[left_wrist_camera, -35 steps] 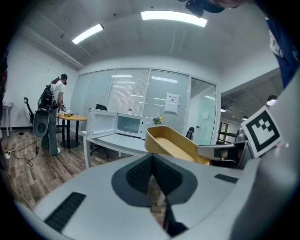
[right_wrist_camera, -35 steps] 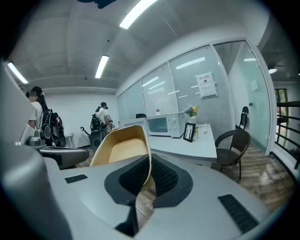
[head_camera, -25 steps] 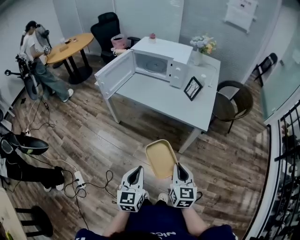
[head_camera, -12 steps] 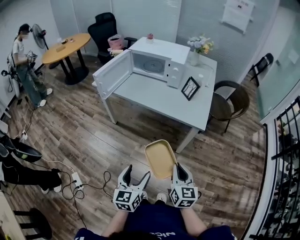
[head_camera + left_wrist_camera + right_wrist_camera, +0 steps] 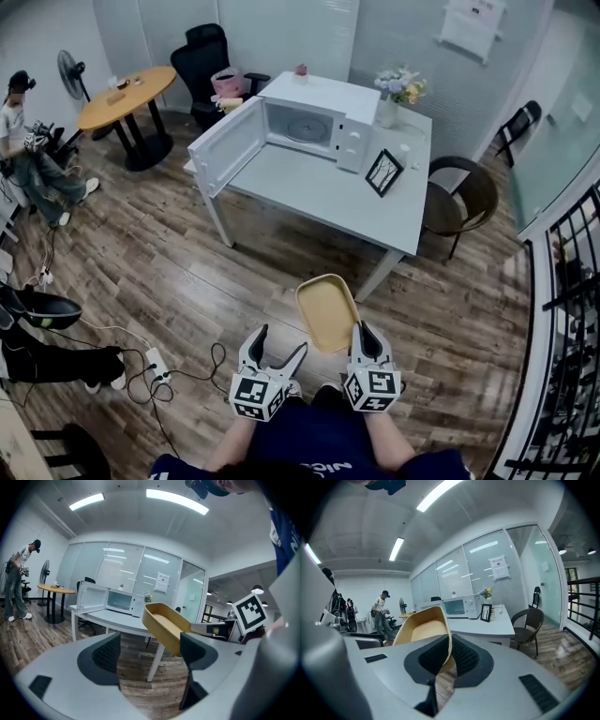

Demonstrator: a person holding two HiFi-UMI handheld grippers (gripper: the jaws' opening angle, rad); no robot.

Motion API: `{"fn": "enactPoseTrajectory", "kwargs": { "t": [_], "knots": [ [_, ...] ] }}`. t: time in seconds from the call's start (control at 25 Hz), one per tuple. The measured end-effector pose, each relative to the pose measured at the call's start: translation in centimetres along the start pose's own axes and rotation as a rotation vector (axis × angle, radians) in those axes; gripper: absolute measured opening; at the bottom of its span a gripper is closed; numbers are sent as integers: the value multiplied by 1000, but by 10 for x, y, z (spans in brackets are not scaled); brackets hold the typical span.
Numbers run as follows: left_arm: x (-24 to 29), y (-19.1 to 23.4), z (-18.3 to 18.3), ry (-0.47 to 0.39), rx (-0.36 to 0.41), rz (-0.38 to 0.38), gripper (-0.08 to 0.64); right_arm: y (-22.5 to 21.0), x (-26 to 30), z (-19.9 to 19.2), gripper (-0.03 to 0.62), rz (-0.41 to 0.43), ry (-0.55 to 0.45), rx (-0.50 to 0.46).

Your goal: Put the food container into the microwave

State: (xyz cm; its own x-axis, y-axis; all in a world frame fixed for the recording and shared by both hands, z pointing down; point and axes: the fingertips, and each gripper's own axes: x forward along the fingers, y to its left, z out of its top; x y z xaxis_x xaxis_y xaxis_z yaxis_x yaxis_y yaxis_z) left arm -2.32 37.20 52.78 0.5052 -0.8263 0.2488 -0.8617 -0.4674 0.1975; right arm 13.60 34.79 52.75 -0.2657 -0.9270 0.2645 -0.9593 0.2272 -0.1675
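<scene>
yellow food container (image 5: 326, 312) is held up over the wood floor (image 5: 187, 272), in front of the person, tilted with its open side up and nothing seen inside. its thin wall is clamped between the jaws of the right gripper (image 5: 362, 339); in the right gripper view the wall is seen pinched between the two dark pads. the left gripper (image 5: 279, 343) is held just to the left of the container. its jaws have just been opening and are spread wide, with nothing between them. the white microwave (image 5: 309, 127) is set well apart from the container, at the far side of the white table (image 5: 328, 197), with its door (image 5: 225, 148) swung open to the left. a picture frame (image 5: 385, 174) and a vase of flowers (image 5: 403, 86) are stood on the table beside the microwave.
</scene>
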Motion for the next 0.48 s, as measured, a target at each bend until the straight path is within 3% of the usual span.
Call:
{"fn": "enactPoseTrajectory", "kwargs": {
  "t": [0.48],
  "knots": [
    [5, 30, 7, -5, -3, 53, 380, 9, 24, 4, 38, 18, 0, -39]
  ]
}}
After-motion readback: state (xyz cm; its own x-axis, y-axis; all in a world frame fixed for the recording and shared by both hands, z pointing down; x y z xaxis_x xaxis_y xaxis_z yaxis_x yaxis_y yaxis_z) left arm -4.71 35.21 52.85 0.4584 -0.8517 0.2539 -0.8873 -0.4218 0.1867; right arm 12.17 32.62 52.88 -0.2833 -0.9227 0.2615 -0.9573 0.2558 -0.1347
